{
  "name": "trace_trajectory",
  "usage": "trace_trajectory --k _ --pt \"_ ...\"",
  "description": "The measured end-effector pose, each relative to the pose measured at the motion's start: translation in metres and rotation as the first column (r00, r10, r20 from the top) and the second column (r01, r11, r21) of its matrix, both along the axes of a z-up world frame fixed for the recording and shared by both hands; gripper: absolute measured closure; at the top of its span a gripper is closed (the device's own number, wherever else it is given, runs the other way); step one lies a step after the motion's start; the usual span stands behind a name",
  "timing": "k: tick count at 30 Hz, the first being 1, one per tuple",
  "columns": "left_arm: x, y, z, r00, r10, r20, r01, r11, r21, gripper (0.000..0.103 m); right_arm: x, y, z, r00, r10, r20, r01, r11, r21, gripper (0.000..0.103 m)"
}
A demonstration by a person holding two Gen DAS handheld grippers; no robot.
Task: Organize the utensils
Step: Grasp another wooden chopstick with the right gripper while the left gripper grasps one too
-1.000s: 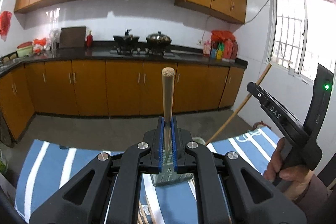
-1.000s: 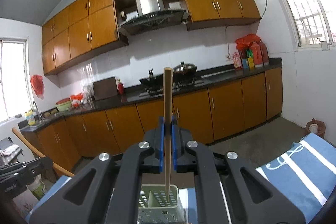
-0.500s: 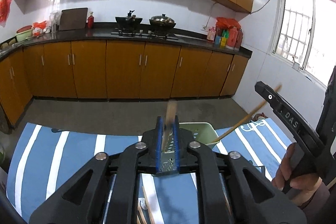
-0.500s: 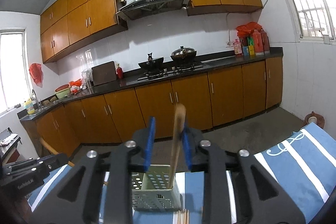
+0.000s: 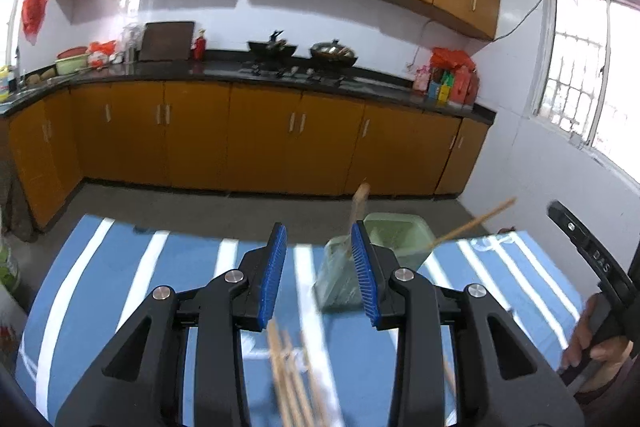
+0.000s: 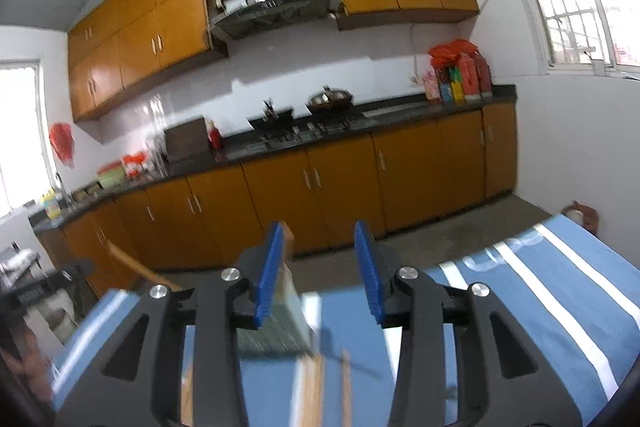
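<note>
From the left wrist view, the left gripper (image 5: 320,275) has its blue pads spread wide with nothing between them. Just beyond its right pad stands the pale green utensil basket (image 5: 394,241) on the blue striped desk (image 5: 120,279). A wooden-handled spatula (image 5: 357,211) leans out of the basket, and a thin wooden stick (image 5: 472,225) slants up from its right side. Nearer than the basket, under the gripper, a blurred bundle of chopsticks (image 5: 294,379) lies on the desk. Right of the basket, a hand (image 5: 596,347) grips the other black tool.

From the right wrist view, the right gripper (image 6: 320,275) is likewise spread apart and holds nothing. The basket (image 6: 276,323) sits below its left pad, blurred, with a wooden handle (image 6: 289,239) rising just behind that pad. Nearer than the basket, chopsticks (image 6: 316,387) lie on the desk (image 6: 520,307). Left of the basket, a curved wooden stick (image 6: 136,267) slants across.
</note>
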State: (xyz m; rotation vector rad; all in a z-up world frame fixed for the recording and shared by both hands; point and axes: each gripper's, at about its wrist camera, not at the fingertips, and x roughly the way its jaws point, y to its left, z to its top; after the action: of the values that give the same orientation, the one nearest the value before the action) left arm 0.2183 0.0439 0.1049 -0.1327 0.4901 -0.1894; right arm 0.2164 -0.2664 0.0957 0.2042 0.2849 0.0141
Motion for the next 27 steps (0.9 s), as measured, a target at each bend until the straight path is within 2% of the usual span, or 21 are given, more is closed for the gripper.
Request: trace_trajectory --k 2,5,10,14,19,21,23,26,27 --pt "-0.01 0.008 -0.021 0.999 0.023 -0.038 -0.022 0.999 0.026 0.068 -0.006 -0.005 -0.021 0.998 -0.01 -0.063 0.009 1.0 -0.016 0.065" --pt "-0.018 0.014 -0.052 0.994 0.04 -0.1 -0.032 0.996 0.078 0.068 -0.012 -0.009 -0.071 0.975 0.005 -0.223 -0.007 1.0 -0.011 0.065" --pt "-0.033 0.021 -0.105 0.975 0.055 -0.216 -0.033 0.994 0.104 0.068 -0.021 0.004 -0.141 0.895 0.079 -0.44 -0.092 0.996 -0.008 0.067" --pt "-0.042 0.024 -0.134 0.957 0.052 -0.285 -0.029 0.996 0.085 0.068 -0.025 0.02 -0.174 0.836 0.112 -0.537 -0.134 0.991 -0.002 0.07" --pt "-0.049 0.018 -0.146 0.949 0.032 -0.312 -0.013 0.998 0.064 0.068 -0.023 0.032 -0.191 0.821 0.08 -0.565 -0.13 0.99 -0.049 0.072" --pt "-0.049 0.016 -0.151 0.947 0.022 -0.319 -0.003 0.998 0.06 0.068 -0.023 0.033 -0.191 0.826 0.063 -0.56 -0.127 0.989 -0.076 0.079" --pt "-0.049 0.013 -0.154 0.944 0.016 -0.329 0.003 0.998 0.057 0.068 -0.024 0.032 -0.191 0.83 0.041 -0.556 -0.118 0.988 -0.103 0.093" --pt "-0.049 0.009 -0.16 0.94 0.006 -0.342 0.014 0.998 0.056 0.068 -0.018 0.019 -0.185 0.832 0.011 -0.555 -0.082 0.991 -0.104 0.095" --pt "-0.049 0.008 -0.162 0.938 0.003 -0.345 0.017 0.998 0.057 0.068 -0.017 0.012 -0.185 0.832 -0.026 -0.555 -0.04 0.993 -0.107 0.095"
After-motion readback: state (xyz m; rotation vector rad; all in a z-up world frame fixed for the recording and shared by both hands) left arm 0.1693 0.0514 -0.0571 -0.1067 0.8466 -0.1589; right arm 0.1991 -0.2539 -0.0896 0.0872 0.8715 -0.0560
